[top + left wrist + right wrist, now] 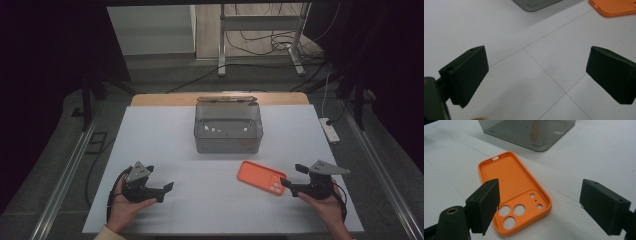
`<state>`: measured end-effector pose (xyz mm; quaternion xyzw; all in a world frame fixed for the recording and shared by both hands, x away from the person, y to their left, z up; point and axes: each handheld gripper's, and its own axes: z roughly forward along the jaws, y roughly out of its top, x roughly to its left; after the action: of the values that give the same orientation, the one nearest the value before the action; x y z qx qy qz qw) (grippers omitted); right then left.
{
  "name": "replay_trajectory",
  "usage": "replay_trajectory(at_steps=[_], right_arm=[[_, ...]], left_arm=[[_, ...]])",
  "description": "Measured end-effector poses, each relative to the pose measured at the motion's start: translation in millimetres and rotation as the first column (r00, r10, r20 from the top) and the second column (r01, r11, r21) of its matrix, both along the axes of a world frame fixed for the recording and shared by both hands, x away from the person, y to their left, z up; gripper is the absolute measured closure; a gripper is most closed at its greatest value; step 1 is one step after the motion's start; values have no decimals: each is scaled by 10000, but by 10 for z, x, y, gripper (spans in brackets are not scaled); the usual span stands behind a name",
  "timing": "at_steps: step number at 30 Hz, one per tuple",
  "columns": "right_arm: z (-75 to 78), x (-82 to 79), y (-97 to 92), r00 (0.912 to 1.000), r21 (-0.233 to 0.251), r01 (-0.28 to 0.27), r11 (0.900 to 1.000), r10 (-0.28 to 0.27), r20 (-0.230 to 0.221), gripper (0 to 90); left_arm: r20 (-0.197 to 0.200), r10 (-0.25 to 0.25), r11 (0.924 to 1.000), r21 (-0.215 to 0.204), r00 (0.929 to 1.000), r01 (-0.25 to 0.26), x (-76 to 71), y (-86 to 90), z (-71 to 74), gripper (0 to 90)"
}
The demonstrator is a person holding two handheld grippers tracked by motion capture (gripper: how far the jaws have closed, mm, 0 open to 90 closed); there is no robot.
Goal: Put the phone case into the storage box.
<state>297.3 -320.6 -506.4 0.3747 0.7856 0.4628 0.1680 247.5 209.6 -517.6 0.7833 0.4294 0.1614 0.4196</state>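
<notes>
An orange phone case [261, 177] lies hollow side up on the white table, its camera holes toward the near end [514, 195]. A smoky clear plastic box [228, 127] stands behind it at the table's middle, seemingly empty. My right gripper [292, 176] hovers just right of the case with its jaws wide apart, and the case's camera end lies between and just ahead of them [536, 205]. My left gripper [167, 189] rests at the near left, open over bare table [536, 72]. The case's corner [614, 7] and the box's corner [536, 3] sit at the top of the left gripper view.
The white table surface [150, 145] has thin seam lines. A wooden strip [165, 99] edges its far side. A power strip [330, 129] lies off the right edge. Metal frame legs and cables [260, 45] stand on the floor beyond.
</notes>
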Motion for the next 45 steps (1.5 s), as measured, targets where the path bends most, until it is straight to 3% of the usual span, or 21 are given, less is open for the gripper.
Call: replay_trajectory(at_steps=[22,29,36,45], right_arm=[[15,9,65,9994,-167,-345,9993,344,-25,159],[28,11,53,9997,-137,-255,9996,255,31,159],[78,-3,51,9997,-113,-226,9997,227,93,153],[97,53,47,9998,-160,-195,9997,194,-60,149]], left_arm=[[-27,8,10000,-32,10000,-8,-56,28,-20,45],[-223,2,10000,-18,9998,-2,-29,29,-38,46],[-35,-108,9999,40,9999,108,-60,4,-7,48],[-91,-116,9999,101,9999,117,-67,20,-25,55]])
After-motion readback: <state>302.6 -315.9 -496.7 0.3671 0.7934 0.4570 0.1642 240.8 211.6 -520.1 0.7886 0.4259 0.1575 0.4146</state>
